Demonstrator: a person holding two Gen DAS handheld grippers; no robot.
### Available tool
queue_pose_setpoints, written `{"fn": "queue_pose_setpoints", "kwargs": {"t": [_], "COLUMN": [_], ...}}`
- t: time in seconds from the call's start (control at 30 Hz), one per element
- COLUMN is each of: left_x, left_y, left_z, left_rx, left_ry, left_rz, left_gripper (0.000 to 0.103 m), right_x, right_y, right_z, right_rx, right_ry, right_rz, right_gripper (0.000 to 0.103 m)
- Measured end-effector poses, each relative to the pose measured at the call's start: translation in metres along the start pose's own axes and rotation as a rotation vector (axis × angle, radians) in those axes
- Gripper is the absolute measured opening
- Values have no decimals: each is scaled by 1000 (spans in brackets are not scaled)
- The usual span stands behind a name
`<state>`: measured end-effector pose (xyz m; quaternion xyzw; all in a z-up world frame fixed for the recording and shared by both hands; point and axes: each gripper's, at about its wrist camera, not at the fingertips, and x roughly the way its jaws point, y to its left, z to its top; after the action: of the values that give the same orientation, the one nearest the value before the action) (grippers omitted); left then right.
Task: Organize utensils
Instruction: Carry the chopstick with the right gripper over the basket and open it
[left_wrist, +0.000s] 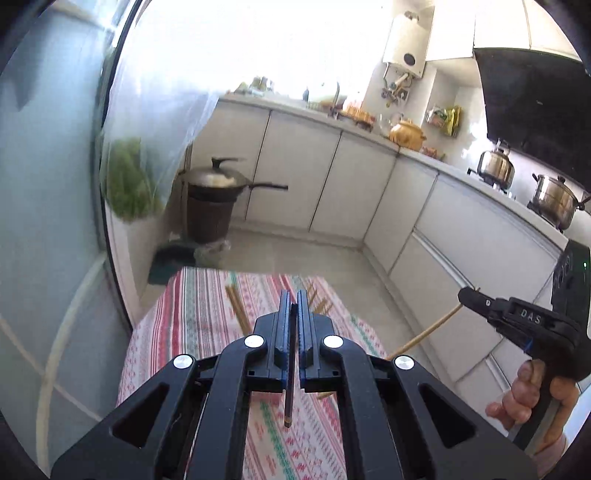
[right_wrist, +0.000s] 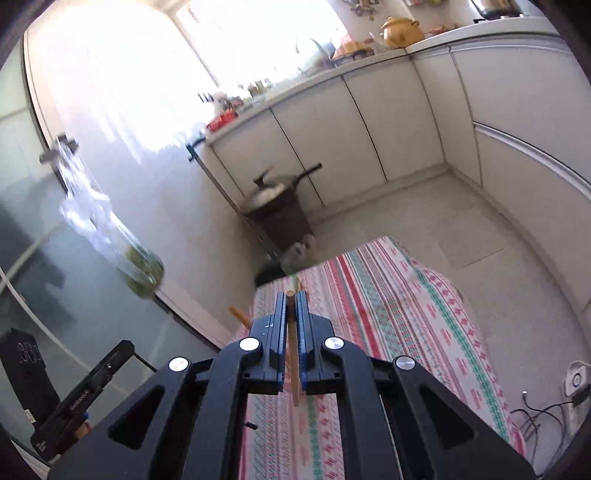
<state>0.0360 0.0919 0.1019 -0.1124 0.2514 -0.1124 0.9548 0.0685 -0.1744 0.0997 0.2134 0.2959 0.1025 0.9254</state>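
My left gripper (left_wrist: 294, 301) is shut on a dark chopstick (left_wrist: 290, 387) that runs back between its fingers, held above the striped tablecloth (left_wrist: 192, 317). My right gripper (right_wrist: 291, 299) is shut on a light wooden chopstick (right_wrist: 293, 362), also above the cloth. In the left wrist view the right gripper (left_wrist: 467, 295) shows at the right, hand-held, with that wooden chopstick (left_wrist: 424, 336) slanting down from its tip. Several more wooden chopsticks (left_wrist: 236, 306) lie on the cloth beyond my left fingers; one chopstick (right_wrist: 239, 315) pokes out left of my right fingers.
The table (right_wrist: 406, 295) with the striped cloth stands in a kitchen. A lidded wok (left_wrist: 218, 181) sits on a brown bin on the floor beyond it. White cabinets (left_wrist: 332, 184) line the back and right, with pots (left_wrist: 554, 199) on the stove. A glass door (left_wrist: 44, 221) is left.
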Motion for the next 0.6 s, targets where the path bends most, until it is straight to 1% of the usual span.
{"fn": "queue_pose_setpoints", "kwargs": {"t": [0.1,0.2,0.3,0.43,0.47,0.5,0.53,0.6], "left_x": [9,28,54,87,90,89,85,75], "left_y": [-5,-8,-5,6,10,13,17,21], "left_z": [15,23,21,6,4,5,6,11], "left_rx": [9,21,36,15,-1,-15,-32,-51], "left_ry": [-33,-38,-8,76,90,90,76,45], "left_rz": [11,35,65,78,81,81,77,71], "left_gripper": [3,3,3,5,8,19,24,28], "right_x": [4,15,26,48,53,57,60,62], "right_y": [-2,-3,-3,-2,-2,-1,0,3], "right_z": [14,23,27,21,21,20,20,20], "right_rx": [46,67,70,47,44,40,36,29], "right_ry": [-23,-36,-44,-23,-17,-13,-12,-14], "right_rz": [46,63,53,21,16,12,8,5], "right_gripper": [5,5,5,5,5,5,5,5]}}
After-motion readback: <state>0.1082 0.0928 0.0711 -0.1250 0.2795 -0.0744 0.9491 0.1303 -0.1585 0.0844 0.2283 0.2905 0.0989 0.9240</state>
